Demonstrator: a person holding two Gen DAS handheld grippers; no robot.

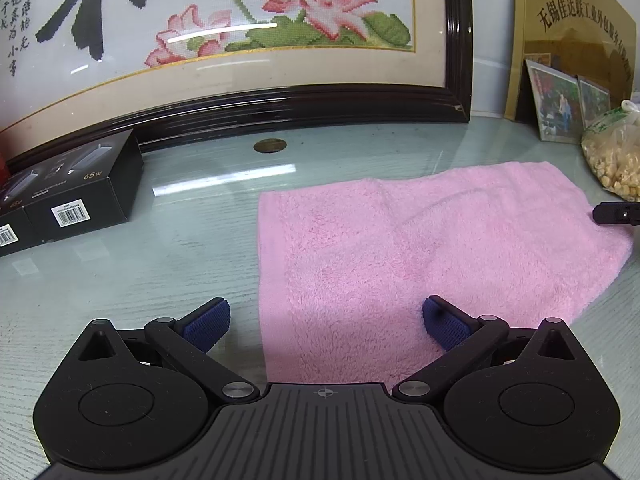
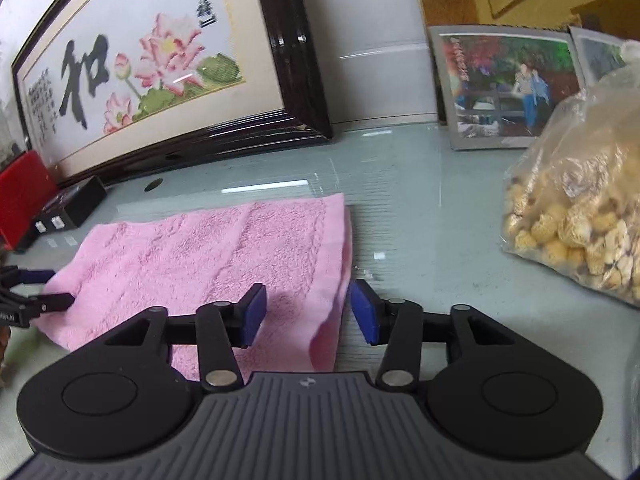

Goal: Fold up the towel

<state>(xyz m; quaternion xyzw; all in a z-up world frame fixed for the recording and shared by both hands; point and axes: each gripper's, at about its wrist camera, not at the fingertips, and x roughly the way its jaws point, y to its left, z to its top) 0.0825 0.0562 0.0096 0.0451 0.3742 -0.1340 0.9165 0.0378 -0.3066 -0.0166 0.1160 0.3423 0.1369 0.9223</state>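
Just 1 towel (image 1: pixel 420 248), 2 claws apart

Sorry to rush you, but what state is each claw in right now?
Left claw: open, straddling the pink towel's near left corner, holding nothing.
Right claw: open, straddling the towel's right edge, holding nothing.

Black box (image 1: pixel 86 196) reads "65w" (barcodes seemingly illegible).

Your left tongs (image 1: pixel 326 322) and right tongs (image 2: pixel 306 312) look alike: matte black linkage arms on round black hubs, silver pivot pins, and blue pads (image 1: pixel 208 326) with a fine grid texture. Between the hubs sits a grey ribbed plate carrying a small crosshair mark.
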